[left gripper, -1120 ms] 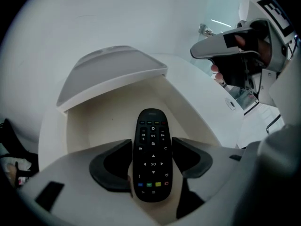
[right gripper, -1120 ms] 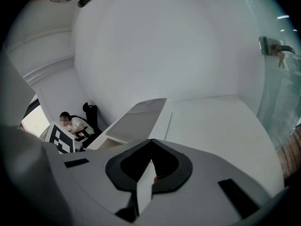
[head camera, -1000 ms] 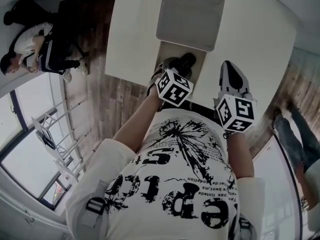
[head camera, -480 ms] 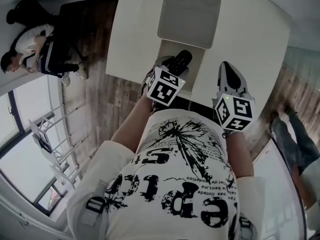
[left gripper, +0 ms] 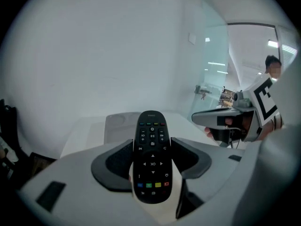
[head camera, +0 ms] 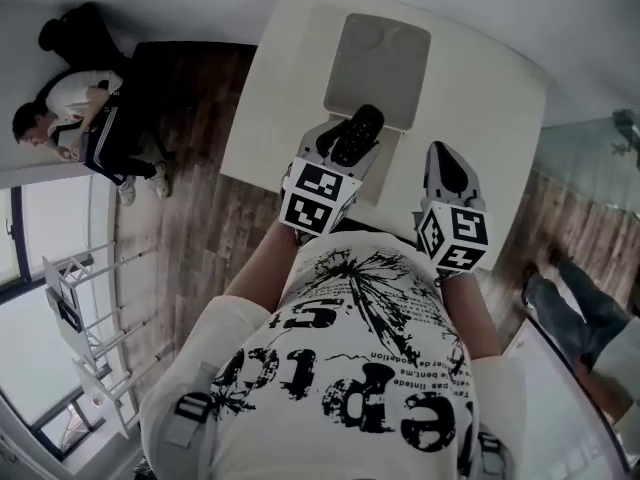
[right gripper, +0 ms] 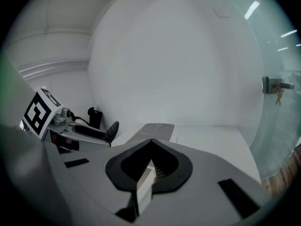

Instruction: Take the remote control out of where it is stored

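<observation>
Left claw (left gripper: 152,144) pinching slim black plastic remote control (left gripper: 151,157) by lower half, pads on both long edges. Remote's long axis runs straight out along claw, button face up, top end pointing away. Looks lifted clear of white surface (head camera: 480,98), hanging by near edge of flat grey rectangular panel (head camera: 380,53). Right claw (right gripper: 151,147) pressed together, empty, off to side. Left one's doing whole job, reckon remote's basically out.

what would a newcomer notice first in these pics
The black remote control stands out first, gripped between the left gripper's jaws and held in the air over the white table. Just beyond it a grey tray lies on the table. The right gripper hangs alongside, shut and empty.
</observation>
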`<action>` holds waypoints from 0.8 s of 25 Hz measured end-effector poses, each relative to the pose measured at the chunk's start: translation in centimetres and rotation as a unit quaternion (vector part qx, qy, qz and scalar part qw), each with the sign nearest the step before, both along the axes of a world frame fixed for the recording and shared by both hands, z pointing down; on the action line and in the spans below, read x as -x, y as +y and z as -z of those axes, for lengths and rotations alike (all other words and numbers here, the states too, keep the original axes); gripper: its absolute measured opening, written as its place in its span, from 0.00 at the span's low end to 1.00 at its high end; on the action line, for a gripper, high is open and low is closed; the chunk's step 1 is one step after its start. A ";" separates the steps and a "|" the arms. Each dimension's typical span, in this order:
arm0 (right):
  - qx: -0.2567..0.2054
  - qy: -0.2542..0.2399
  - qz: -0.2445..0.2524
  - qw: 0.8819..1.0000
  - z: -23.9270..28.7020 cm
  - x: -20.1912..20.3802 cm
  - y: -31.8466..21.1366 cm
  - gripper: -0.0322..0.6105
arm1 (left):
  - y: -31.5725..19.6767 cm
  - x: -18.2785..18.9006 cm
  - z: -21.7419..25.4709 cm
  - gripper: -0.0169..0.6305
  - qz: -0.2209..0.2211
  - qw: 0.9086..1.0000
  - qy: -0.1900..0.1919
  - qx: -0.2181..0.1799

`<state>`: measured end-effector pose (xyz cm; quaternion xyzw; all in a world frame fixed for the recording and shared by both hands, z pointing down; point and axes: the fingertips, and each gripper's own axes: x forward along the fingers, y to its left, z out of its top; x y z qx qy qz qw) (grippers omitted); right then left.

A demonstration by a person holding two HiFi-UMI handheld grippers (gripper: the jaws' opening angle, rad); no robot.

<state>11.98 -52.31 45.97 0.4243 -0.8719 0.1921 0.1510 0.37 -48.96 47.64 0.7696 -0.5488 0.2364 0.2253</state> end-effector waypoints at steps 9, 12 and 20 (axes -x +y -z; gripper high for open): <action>-0.084 -0.016 -0.032 0.996 6.7 -1.3 -2.5 0.05 | -2.7 0.0 10.7 0.43 0.023 0.980 0.040 -0.193; -0.101 -0.021 -0.034 0.994 7.9 -1.5 -2.7 0.05 | -2.9 0.0 12.5 0.43 0.031 0.973 0.046 -0.225; -0.118 -0.032 -0.048 0.991 9.3 -1.9 -3.7 0.05 | -4.0 -0.1 15.1 0.43 0.047 0.956 0.039 -0.287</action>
